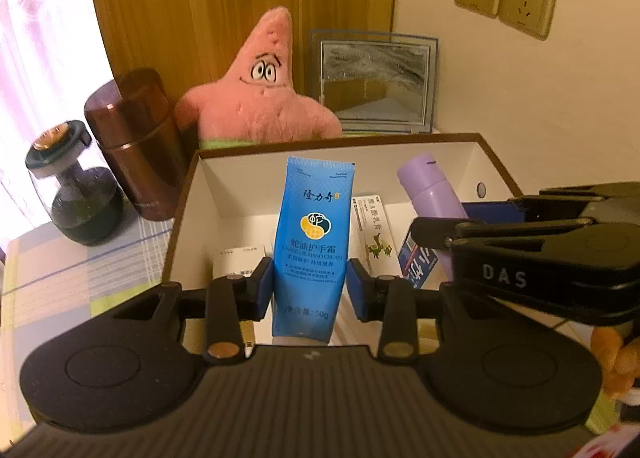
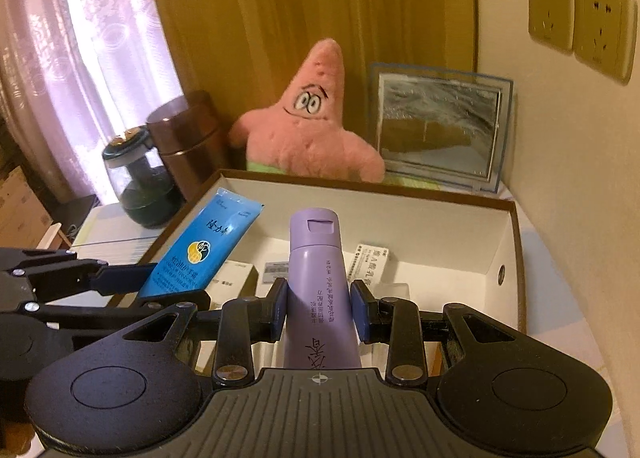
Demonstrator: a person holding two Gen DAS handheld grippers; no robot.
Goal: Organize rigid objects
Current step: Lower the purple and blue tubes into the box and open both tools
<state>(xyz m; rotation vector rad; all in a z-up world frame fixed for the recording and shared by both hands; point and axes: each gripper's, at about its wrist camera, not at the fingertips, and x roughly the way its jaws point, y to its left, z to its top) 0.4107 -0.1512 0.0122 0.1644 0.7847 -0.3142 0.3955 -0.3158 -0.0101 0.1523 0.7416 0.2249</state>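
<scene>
My left gripper [image 1: 310, 290] is shut on a blue hand-cream tube [image 1: 312, 242] and holds it upright over the open white box [image 1: 184, 210]. My right gripper [image 2: 320, 312] is shut on a purple tube [image 2: 318, 282], cap end forward, over the same box [image 2: 508, 242]. The purple tube [image 1: 430, 194] and the right gripper's body show at the right of the left wrist view. The blue tube [image 2: 204, 246] and the left gripper's fingers [image 2: 120, 278] show at the left of the right wrist view. Small white cartons [image 2: 370, 260] lie on the box floor.
Behind the box stand a pink star plush [image 1: 260, 86], a framed mirror [image 1: 376, 82], a brown cylindrical canister [image 1: 136, 146] and a dark glass jar [image 1: 76, 190]. A wall with two sockets [image 2: 580, 22] runs along the right. A checked cloth [image 1: 80, 270] covers the table.
</scene>
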